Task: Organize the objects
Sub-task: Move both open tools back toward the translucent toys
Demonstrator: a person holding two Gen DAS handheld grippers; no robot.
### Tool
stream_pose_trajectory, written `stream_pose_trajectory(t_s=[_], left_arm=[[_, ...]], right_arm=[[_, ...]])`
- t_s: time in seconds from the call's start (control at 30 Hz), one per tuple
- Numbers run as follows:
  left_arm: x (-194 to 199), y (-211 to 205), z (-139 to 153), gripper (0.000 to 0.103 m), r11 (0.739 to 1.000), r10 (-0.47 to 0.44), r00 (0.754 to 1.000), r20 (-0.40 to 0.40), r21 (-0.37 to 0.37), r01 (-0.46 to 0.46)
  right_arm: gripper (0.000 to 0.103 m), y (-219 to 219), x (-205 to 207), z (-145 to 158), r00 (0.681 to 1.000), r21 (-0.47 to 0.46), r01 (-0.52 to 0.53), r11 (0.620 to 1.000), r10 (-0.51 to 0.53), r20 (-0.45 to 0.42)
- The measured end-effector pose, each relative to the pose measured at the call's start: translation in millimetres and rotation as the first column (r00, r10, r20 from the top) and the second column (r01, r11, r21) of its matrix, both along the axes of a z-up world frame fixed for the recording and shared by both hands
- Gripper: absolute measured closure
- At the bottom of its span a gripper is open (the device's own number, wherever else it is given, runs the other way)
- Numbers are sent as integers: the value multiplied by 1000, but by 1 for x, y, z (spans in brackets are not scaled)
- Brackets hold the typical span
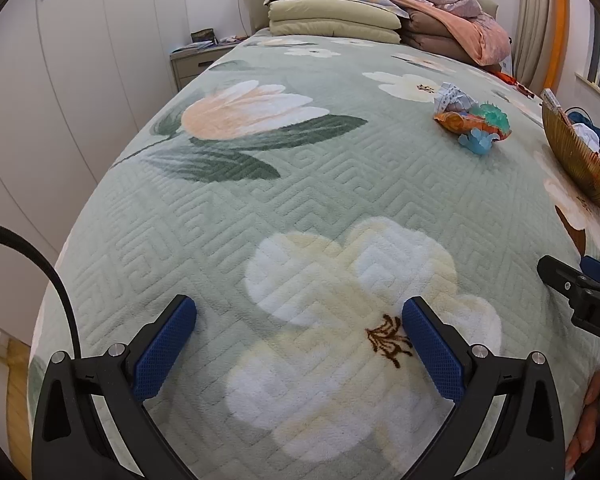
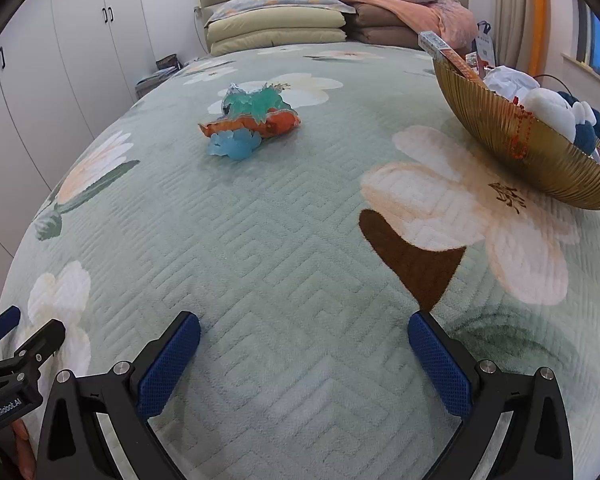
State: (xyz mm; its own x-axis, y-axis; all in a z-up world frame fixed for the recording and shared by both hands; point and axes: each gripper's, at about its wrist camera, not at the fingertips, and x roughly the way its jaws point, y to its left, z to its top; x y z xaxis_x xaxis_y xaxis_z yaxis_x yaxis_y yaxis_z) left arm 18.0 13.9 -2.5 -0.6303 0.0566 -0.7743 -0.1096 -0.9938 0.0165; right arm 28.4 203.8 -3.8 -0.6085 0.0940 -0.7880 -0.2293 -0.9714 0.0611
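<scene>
A small heap of loose objects lies on the green floral bedspread: an orange packet (image 2: 278,122), a teal spiky toy (image 2: 256,100) and a light blue toy (image 2: 236,145). The heap also shows in the left wrist view (image 1: 474,120), with a white patterned item (image 1: 454,98) on it. A gold ribbed bowl (image 2: 512,136) at the right holds white and blue soft things, a box and orange beads; it also shows in the left wrist view (image 1: 572,152). My left gripper (image 1: 299,318) and right gripper (image 2: 304,332) are open and empty, low over the near bedspread.
Stacked pillows (image 2: 276,24) and folded quilts (image 2: 404,4) lie at the headboard. White wardrobes (image 1: 80,60) and a nightstand (image 1: 196,60) stand to the left. A window and curtain (image 2: 540,12) are at the right.
</scene>
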Motion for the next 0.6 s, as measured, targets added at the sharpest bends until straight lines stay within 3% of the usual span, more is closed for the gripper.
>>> stream_pose_trajectory(t_s=[0.6], left_arm=[[1,0,-1,0,1000,-3,1000,0,3,3]], right_arm=[[0,1,2,1,1000,-3,-1,1000,1,-2]])
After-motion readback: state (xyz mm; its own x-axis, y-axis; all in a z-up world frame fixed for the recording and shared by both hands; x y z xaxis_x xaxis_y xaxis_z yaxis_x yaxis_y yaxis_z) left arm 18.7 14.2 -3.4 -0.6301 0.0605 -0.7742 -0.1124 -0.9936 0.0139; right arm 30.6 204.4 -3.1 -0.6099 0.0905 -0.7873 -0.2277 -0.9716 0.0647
